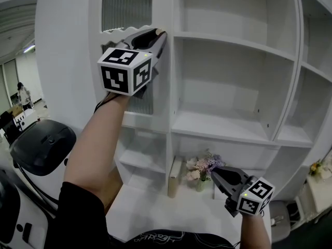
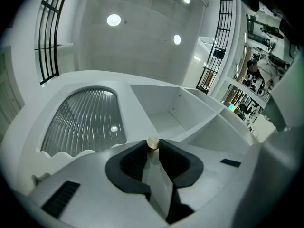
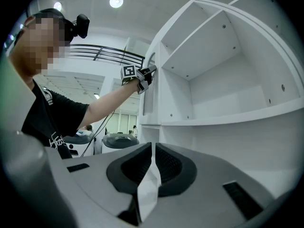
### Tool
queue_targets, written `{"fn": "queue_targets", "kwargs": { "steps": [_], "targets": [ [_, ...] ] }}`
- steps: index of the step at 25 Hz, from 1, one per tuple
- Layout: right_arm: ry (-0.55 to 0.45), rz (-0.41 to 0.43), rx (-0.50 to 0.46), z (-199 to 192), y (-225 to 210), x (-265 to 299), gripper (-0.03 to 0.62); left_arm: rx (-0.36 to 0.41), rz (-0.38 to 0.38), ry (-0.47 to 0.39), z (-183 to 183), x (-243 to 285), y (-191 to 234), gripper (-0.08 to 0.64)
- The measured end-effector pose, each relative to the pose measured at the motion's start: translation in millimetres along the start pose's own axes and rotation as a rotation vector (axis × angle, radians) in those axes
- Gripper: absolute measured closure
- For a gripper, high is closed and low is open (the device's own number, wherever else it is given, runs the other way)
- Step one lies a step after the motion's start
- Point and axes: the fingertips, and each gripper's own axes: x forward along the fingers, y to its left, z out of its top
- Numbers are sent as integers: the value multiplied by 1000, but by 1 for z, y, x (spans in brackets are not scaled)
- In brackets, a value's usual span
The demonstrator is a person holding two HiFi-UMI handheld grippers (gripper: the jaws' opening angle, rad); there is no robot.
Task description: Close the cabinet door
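**A:** Door where?
**B:** Door (image 1: 127, 7) is at the upper left of the cabinet (image 1: 228, 128), almost at the frame. Flush or not, can't tell.
**A:** Grip?
**B:** Left gripper (image 1: 157, 35): fingers (image 2: 130, 163) narrow, pinching the small brass knob (image 2: 152, 142) at the door's free edge. Right gripper (image 1: 213, 171) is low, well apart from the door, fingers together, empty.
**A:** Handling?
**B:** Probably light, stiff, swings on hinges. Ribbed glass panel (image 2: 85, 120), so push gently. Knob's tiny, likely slick.

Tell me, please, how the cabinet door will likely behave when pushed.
The cabinet door is a framed panel, so probably swings as one piece. Its ribbed glass pane could crack if slammed. Its small knob might slip from the left gripper.
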Motion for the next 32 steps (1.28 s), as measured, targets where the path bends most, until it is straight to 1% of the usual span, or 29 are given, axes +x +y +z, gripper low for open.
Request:
{"fn": "queue_targets", "kwargs": {
  "steps": [4, 8, 11, 13, 15, 17, 20, 24, 27, 29, 32],
  "targets": [
    [-1, 9, 0, -1, -2, 1, 538, 1, -6, 11, -1, -1, -1, 468],
    [-3, 7, 6, -2, -4, 1, 538, -25, -19, 10, 0, -1, -1, 472],
    [-4, 8, 8, -4, 0, 0, 538, -42, -7, -4, 2, -4, 0, 463],
    [-1, 4, 14, -5, 2, -2, 538, -73, 10, -18, 2, -9, 2, 393],
    [3, 0, 18, -7, 6, -4, 538, -98, 7, -26, 2, -14, 1, 345],
    [6, 0, 18, -7, 13, -5, 538, -111, -4, -33, 4, -23, -1, 306],
    [4, 3, 15, -6, 28, -6, 538, -109, -18, -40, 11, -42, -8, 283],
    [-1, 16, 21, -5, 59, -3, 538, -127, -62, -44, 23, -77, -24, 277],
    [-3, 30, 40, -7, 89, 0, 538, -157, -108, -42, 33, -107, -41, 278],
    [2, 37, 56, -9, 110, 1, 538, -198, -156, -18, 32, -130, -55, 279],
    [22, 40, 69, -14, 140, 0, 538, -280, -248, 58, 18, -171, -82, 291]
  ]
}}
